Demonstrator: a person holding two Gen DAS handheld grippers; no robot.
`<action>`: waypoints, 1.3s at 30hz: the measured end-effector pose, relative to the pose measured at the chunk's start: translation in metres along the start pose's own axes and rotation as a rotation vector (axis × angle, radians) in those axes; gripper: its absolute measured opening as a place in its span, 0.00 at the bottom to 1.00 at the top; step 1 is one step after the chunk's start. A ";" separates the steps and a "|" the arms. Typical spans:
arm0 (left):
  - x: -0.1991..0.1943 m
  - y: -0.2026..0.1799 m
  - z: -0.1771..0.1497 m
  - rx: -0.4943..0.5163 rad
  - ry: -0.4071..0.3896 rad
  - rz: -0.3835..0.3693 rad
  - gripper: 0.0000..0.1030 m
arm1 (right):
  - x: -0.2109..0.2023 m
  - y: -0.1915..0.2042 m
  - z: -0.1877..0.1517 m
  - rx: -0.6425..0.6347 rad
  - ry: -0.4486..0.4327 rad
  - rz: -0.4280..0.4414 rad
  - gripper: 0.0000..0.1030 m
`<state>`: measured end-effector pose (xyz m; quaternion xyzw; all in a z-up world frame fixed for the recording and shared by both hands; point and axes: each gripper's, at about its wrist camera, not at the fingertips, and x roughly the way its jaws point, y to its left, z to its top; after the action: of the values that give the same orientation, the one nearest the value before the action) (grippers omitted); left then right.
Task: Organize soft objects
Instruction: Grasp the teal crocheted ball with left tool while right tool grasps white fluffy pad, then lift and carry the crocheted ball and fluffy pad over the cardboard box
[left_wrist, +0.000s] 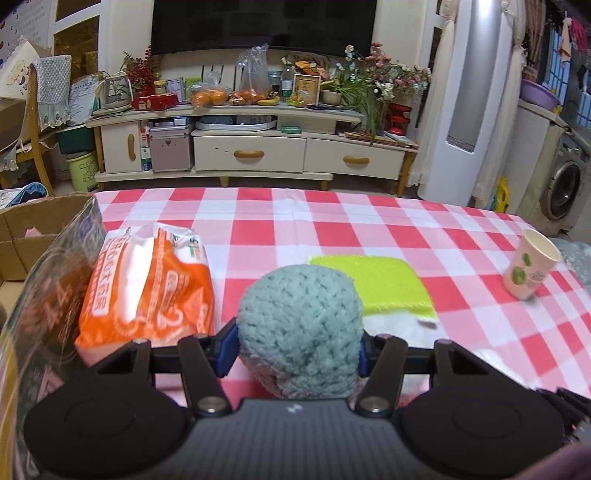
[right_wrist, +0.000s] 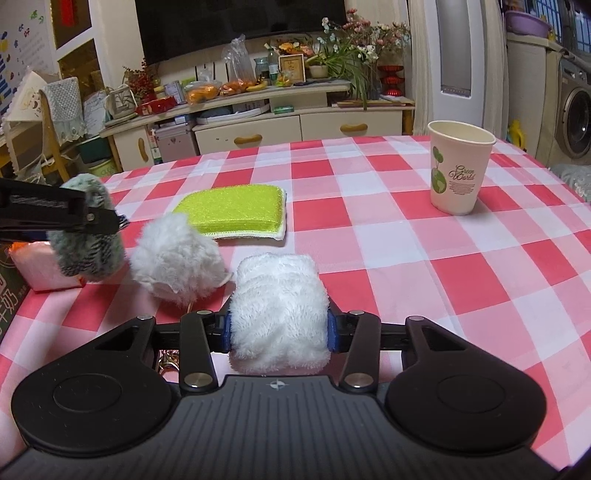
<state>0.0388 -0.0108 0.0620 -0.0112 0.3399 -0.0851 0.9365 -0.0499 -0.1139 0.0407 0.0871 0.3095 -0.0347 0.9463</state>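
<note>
My left gripper (left_wrist: 297, 345) is shut on a teal knitted ball (left_wrist: 299, 328) and holds it above the checked tablecloth (left_wrist: 332, 221); that ball also shows in the right wrist view (right_wrist: 86, 236), clamped by the left gripper's fingers (right_wrist: 107, 219). My right gripper (right_wrist: 279, 330) is shut on a white fluffy cloth roll (right_wrist: 280, 314). A white furry pom-pom (right_wrist: 177, 254) lies on the table between the two. A lime-green sponge pad (right_wrist: 232, 212) lies flat behind it and also shows in the left wrist view (left_wrist: 384, 288).
An orange-and-white tissue pack (left_wrist: 147, 288) lies at the left beside a glossy box (left_wrist: 48, 295). A paper cup (right_wrist: 460, 171) stands at the right, also in the left wrist view (left_wrist: 530, 264). A cardboard box (left_wrist: 26, 232) sits beyond the table's left edge.
</note>
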 end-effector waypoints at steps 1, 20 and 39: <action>-0.004 0.000 -0.002 0.000 0.000 -0.008 0.56 | -0.001 0.000 -0.001 -0.002 -0.006 -0.006 0.52; -0.055 0.014 -0.021 0.052 -0.048 -0.120 0.56 | -0.031 0.002 -0.021 0.071 -0.024 -0.081 0.51; -0.102 0.051 -0.013 0.008 -0.155 -0.180 0.56 | -0.074 0.044 -0.012 0.005 -0.057 -0.092 0.51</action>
<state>-0.0386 0.0566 0.1123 -0.0448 0.2637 -0.1691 0.9486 -0.1110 -0.0676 0.0808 0.0743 0.2859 -0.0813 0.9519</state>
